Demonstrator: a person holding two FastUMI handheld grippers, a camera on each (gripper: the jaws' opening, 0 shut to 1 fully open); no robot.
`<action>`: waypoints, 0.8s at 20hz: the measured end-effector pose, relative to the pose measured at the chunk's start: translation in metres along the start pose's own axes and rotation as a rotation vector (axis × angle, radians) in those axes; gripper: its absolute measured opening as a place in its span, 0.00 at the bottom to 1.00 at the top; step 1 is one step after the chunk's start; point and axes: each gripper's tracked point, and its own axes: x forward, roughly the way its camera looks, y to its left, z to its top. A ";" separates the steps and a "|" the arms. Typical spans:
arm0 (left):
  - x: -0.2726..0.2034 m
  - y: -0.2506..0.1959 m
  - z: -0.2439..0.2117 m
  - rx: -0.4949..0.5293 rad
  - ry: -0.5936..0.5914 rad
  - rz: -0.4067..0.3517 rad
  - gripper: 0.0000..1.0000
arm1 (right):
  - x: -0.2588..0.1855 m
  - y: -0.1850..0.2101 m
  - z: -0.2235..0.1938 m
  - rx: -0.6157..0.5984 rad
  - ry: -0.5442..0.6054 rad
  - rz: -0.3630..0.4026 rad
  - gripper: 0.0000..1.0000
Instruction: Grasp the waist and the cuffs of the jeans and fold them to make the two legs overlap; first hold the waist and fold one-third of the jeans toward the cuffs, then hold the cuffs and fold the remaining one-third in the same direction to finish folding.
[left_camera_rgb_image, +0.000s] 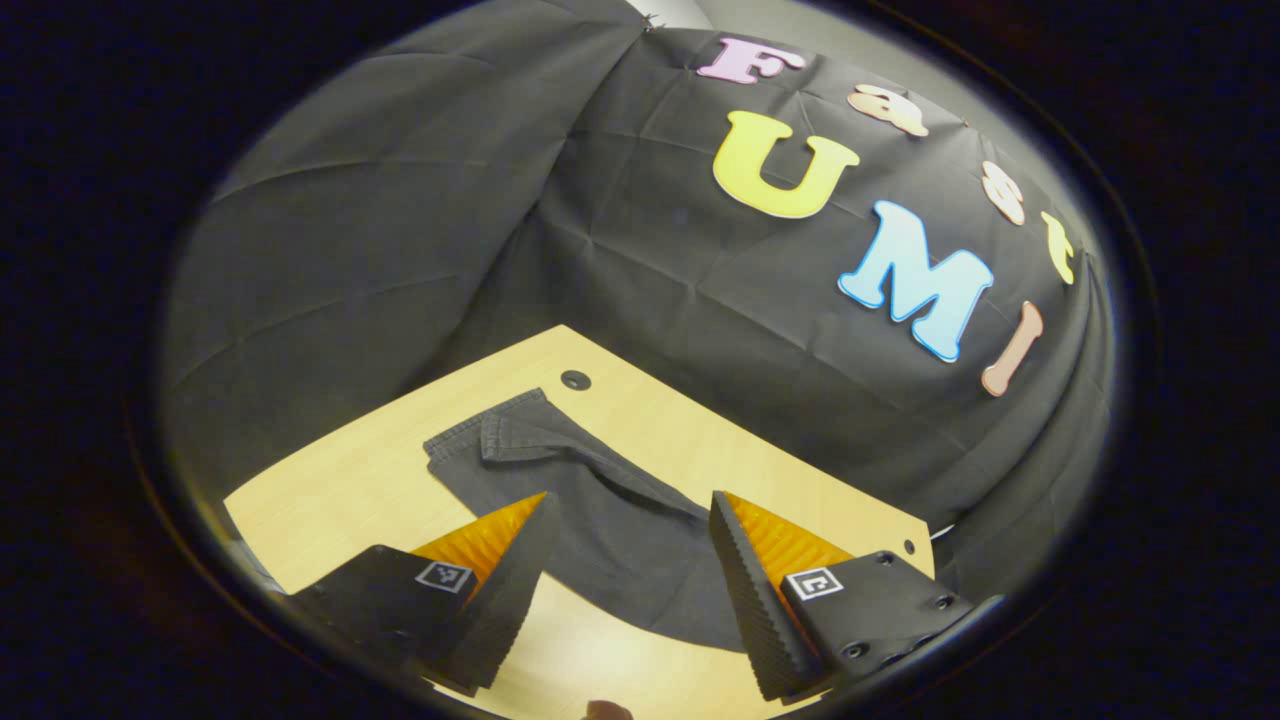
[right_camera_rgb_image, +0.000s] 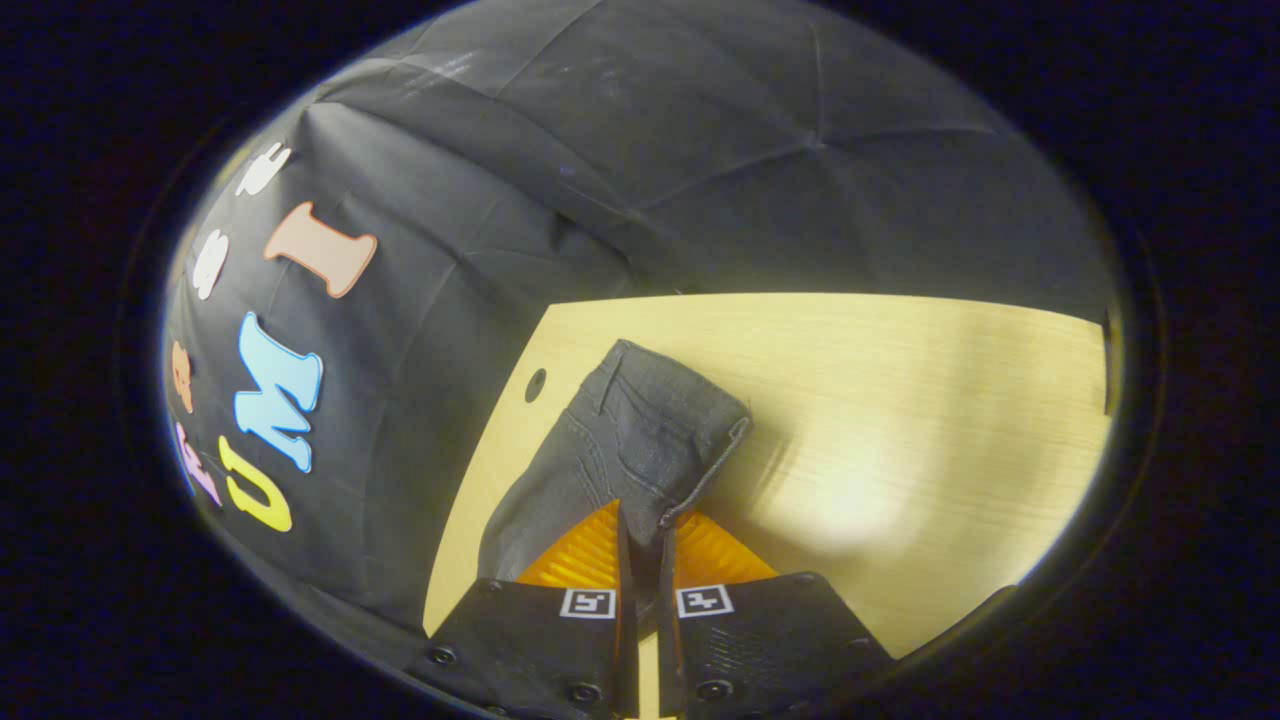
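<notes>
Dark grey jeans lie on the light wooden table, with the legs overlapped and the cuffs at the far end in the left gripper view. My left gripper hovers open over the legs, its fingers spread to either side of the cloth. In the right gripper view the waist end of the jeans, with a back pocket and the waistband, lies just ahead. My right gripper is shut on the waistband edge, which runs in between the two fingers.
The table stretches wide to the right of the jeans in the right gripper view. A small round hole sits near the table's far edge by the cuffs. Black cloth walls close in behind the table.
</notes>
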 end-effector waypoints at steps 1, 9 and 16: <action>0.000 -0.001 -0.002 0.005 0.005 -0.007 0.98 | -0.011 -0.002 0.001 -0.008 -0.020 0.001 0.07; 0.009 -0.013 -0.019 0.062 0.047 -0.084 0.98 | -0.117 0.083 0.014 -0.228 -0.300 0.146 0.06; 0.022 -0.018 -0.007 0.060 0.026 -0.173 0.98 | -0.151 0.218 -0.069 -0.701 -0.485 0.243 0.11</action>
